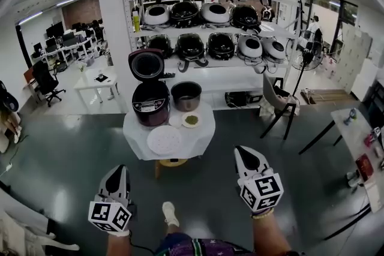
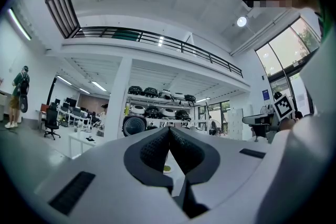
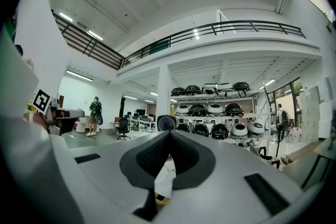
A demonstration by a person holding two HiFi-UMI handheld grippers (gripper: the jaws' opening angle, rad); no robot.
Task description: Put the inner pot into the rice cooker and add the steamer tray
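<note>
Evidently nothing is started yet: my left claw (image 1: 118,171) and right claw (image 1: 243,154) are closed, empty, so next I approach the inner pot (image 1: 186,96).

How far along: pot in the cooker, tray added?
Nothing done yet. The rice cooker stands open; the inner pot sits beside it on the table, the steamer tray lies in front. Nothing in hand: left gripper and right gripper are shut, empty, short of the table. Both steps remain.
</note>
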